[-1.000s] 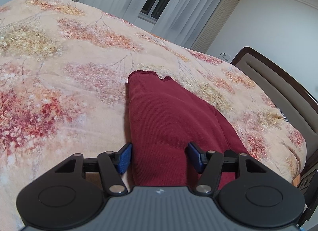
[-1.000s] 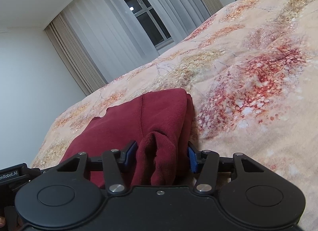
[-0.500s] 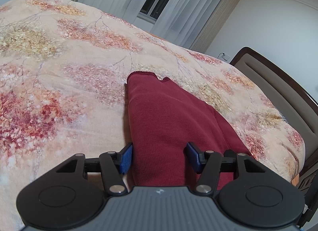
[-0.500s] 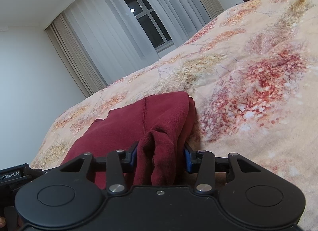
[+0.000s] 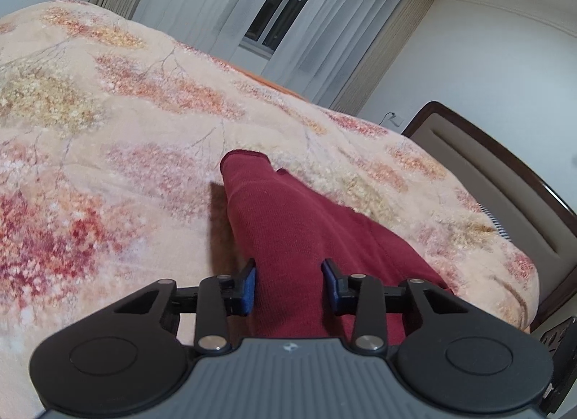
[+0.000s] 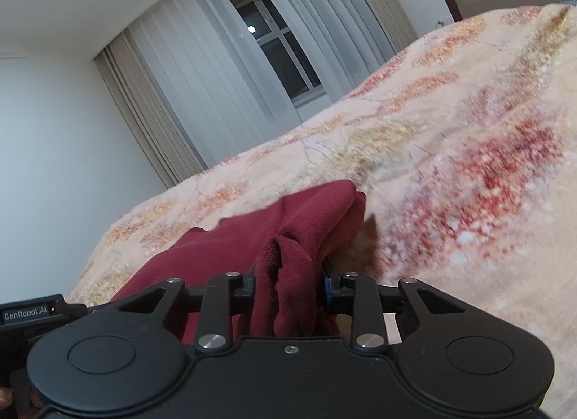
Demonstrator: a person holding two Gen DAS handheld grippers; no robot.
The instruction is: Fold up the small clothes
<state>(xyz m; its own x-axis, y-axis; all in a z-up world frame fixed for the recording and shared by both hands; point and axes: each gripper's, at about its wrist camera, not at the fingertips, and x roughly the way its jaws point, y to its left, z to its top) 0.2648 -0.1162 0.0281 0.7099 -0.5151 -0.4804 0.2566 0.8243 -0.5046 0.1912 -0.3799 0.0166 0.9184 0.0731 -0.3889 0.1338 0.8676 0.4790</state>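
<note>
**Both tongs closing on the red garment**

Left wrist view: the left tongs (image 5: 288,283) have just been closing, their blue pads pressing the near end of the dark red garment (image 5: 288,224), which lies on the floral bed (image 5: 108,152) towards the headboard (image 5: 497,180).

Right wrist view: the right tongs (image 6: 288,283), likewise narrowing, pinch a bunched fold of it.

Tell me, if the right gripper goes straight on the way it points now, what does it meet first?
The dark red garment: the right gripper already pinches a bunched fold of it. Beyond it probably lies the floral bedspread.
</note>
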